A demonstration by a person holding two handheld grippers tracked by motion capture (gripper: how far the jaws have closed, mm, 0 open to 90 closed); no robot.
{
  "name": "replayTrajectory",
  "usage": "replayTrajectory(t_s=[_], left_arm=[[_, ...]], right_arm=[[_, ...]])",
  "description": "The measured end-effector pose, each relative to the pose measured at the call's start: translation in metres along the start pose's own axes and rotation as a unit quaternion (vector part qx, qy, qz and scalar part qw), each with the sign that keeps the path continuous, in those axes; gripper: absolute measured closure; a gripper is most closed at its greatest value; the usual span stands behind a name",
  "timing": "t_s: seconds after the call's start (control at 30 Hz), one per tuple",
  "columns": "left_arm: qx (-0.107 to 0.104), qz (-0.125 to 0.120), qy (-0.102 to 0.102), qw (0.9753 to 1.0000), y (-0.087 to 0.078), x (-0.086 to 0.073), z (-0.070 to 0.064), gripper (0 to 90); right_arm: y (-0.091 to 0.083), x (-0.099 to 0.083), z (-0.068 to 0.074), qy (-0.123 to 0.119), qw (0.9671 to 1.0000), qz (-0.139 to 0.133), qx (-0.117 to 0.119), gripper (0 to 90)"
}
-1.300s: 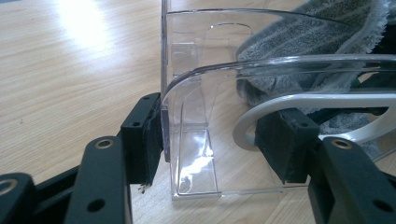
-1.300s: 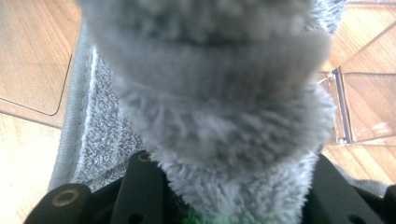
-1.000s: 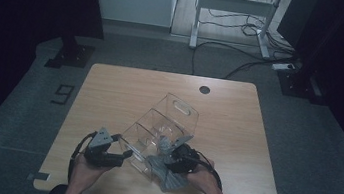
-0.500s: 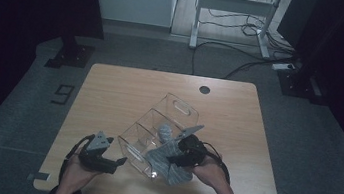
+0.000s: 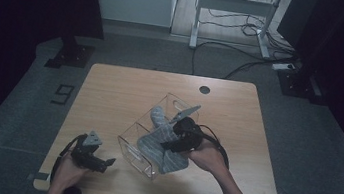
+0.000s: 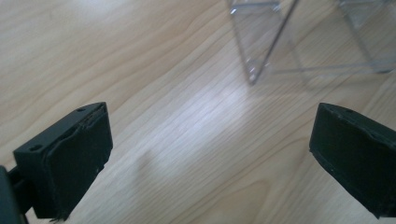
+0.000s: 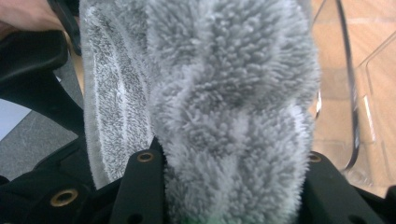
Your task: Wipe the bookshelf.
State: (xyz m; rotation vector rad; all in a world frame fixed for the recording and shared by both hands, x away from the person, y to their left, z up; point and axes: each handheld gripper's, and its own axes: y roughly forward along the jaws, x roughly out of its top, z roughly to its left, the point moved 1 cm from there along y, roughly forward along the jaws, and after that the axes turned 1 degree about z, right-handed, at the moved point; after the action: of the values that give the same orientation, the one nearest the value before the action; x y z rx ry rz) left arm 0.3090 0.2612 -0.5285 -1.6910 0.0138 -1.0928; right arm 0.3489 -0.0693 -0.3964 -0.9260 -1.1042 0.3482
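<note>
A clear plastic box (image 5: pixel 129 148) lies at an angle on the wooden table. My right gripper (image 5: pixel 170 142) is over its near right side, shut on a grey fluffy cloth (image 5: pixel 158 136) that drapes over and into the box. Up close, the cloth (image 7: pixel 224 102) bulges between the right gripper's (image 7: pixel 229 186) black jaws, and the box's clear wall (image 7: pixel 355 107) stands just to the right. My left gripper (image 5: pixel 105 163) sits left of the box near the table's front edge, apart from it. It (image 6: pixel 210 154) is open over bare wood, with a box corner (image 6: pixel 261 51) ahead.
A small dark round hole (image 5: pixel 204 89) marks the tabletop (image 5: pixel 120 90) at the far side. A white desk frame (image 5: pixel 230 19) and cables lie on the grey floor beyond. The table's front edge is just below the left hand.
The right gripper has lifted the grey cloth up and away from the table's front, over the box. The left gripper has drawn back a little from the box's left side.
</note>
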Motion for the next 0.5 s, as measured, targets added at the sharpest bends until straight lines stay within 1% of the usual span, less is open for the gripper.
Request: replayTrajectory(t_s=[0.07,0.1,0.13,0.17,0.2,0.27,0.37,0.47,0.5], left_arm=[[0.004,0.011,-0.002,0.9999,0.003,-0.005,0.005,0.0],[0.004,0.011,-0.002,0.9999,0.003,-0.005,0.005,0.0],[0.005,0.017,-0.003,0.9998,0.005,-0.007,0.006,0.0],[0.004,0.023,-0.004,0.9997,0.007,-0.008,0.008,0.0],[0.005,0.028,-0.004,0.9996,0.008,-0.010,0.009,0.0],[0.003,0.038,-0.004,0.9993,0.011,-0.011,0.010,0.0],[0.002,0.040,-0.007,0.9992,0.011,-0.013,0.011,0.0],[0.002,0.039,-0.009,0.9992,0.010,-0.014,0.013,0.0],[0.004,0.037,-0.010,0.9992,0.010,-0.015,0.014,0.0]], right_arm=[[-0.003,0.015,0.003,-0.005,1.0000,-0.005,0.005,60.1],[-0.003,0.015,0.003,-0.005,1.0000,-0.005,0.005,60.1],[-0.004,0.018,0.004,-0.005,0.9999,-0.006,0.007,60.1],[-0.004,0.023,0.005,-0.005,0.9999,-0.007,0.012,60.1],[-0.005,0.032,0.008,-0.012,0.9998,-0.007,0.015,60.0],[-0.005,0.036,0.010,-0.014,0.9997,-0.008,0.017,60.0],[-0.005,0.054,0.019,-0.024,0.9992,-0.008,0.030,59.9],[0.000,0.066,0.027,-0.031,0.9990,-0.005,0.033,59.9],[0.004,0.072,0.031,-0.038,0.9988,0.000,0.032,59.8]])
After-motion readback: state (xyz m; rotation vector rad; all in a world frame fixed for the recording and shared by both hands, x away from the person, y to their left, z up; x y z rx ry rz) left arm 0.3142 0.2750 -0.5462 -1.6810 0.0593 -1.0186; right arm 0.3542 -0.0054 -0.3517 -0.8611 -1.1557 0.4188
